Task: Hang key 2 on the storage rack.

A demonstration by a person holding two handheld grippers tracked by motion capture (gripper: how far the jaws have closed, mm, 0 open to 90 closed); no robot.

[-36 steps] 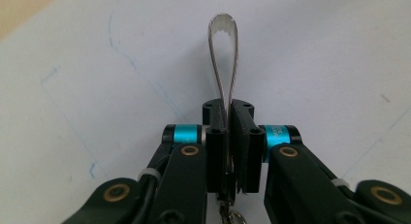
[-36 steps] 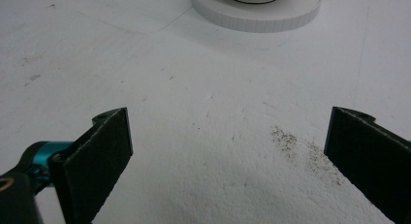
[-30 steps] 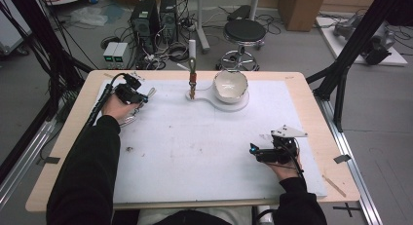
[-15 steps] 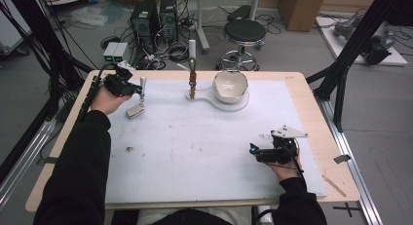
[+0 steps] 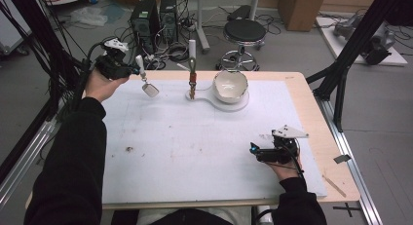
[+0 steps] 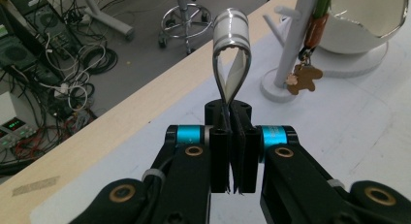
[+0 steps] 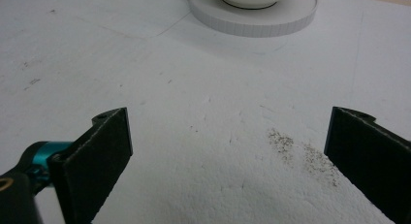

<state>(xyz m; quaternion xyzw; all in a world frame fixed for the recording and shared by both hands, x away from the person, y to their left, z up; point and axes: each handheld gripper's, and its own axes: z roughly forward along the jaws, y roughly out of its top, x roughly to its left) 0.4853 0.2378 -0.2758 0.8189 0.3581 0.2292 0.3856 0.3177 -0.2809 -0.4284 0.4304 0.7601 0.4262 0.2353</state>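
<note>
Lifted since a second ago, our left claw (image 5: pixel 137 70) now hangs above the desk's (image 5: pixel 302 96) far-left corner, clamped flat on the thin metal loop handle of a strainer-like spoon (image 6: pixel 231 54) that dangles beside the white peg stand (image 5: pixel 191 74). Our right claw (image 5: pixel 254 151) rests wide apart on the chalky white mat (image 5: pixel 195 147).

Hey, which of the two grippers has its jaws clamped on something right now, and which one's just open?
The left gripper is clamped on the thin metal loop of a white-tipped keyring, held above the table. The right gripper stands wide open over the white mat, gripping nothing.
</note>
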